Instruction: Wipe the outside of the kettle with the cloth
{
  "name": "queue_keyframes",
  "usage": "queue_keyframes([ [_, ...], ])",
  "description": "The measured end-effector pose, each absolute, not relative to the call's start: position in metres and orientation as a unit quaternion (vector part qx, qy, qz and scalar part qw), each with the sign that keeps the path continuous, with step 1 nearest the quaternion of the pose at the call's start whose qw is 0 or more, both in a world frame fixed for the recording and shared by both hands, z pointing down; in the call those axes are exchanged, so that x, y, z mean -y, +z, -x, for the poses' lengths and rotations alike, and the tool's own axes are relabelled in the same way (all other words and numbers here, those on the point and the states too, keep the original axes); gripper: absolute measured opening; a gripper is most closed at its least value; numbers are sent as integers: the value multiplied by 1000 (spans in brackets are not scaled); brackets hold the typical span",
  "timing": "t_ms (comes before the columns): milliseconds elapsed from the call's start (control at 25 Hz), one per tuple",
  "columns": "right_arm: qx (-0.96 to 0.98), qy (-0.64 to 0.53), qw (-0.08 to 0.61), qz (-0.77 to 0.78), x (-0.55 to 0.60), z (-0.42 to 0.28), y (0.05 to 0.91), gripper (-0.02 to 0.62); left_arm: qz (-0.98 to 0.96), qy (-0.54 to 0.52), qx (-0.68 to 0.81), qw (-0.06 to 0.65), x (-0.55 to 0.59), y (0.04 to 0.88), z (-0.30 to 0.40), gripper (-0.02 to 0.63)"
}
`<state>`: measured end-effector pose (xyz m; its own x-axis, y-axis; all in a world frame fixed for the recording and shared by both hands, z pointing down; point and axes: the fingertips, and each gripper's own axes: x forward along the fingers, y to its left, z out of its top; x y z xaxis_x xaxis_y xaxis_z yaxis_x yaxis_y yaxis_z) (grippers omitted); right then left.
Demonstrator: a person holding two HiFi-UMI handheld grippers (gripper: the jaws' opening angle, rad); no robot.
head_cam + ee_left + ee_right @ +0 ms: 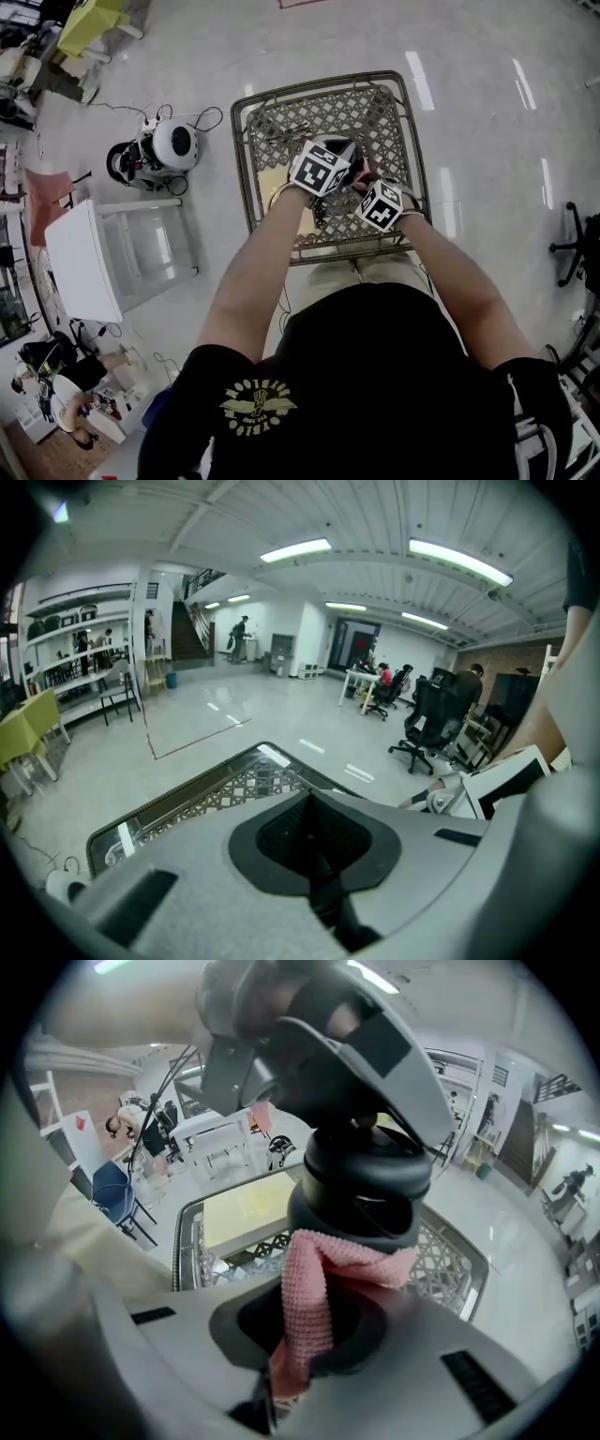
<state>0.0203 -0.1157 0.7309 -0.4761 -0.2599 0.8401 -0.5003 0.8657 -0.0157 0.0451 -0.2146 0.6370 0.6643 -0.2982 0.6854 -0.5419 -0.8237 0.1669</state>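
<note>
- The dark kettle (361, 1185) stands near the middle of the lattice table (281, 112).
- The right gripper (271, 1399) pinches a pink cloth (307, 1297), which lies against the kettle's side.
- The left gripper (330, 919) is above the kettle's top, with its jaws together and nothing seen between them.

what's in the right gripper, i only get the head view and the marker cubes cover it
observer: the right gripper is shut on a pink cloth.
operator: is it on the kettle
observer: yes, its upper fold lies against the lower body of the black kettle.
operator: any cloth in the left one
observer: none shows at the left gripper, only the lattice table beyond it.
</note>
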Motion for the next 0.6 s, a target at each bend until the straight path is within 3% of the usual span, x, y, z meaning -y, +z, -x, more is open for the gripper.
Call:
queue_keyframes([
  [400,871,155,410,-220,98,38,717,34,-896,336,232,174,212,629,-51,5],
  [600,865,164,413,-233,100,28,724,34,-897,334,233,173,214,628,-49,5],
])
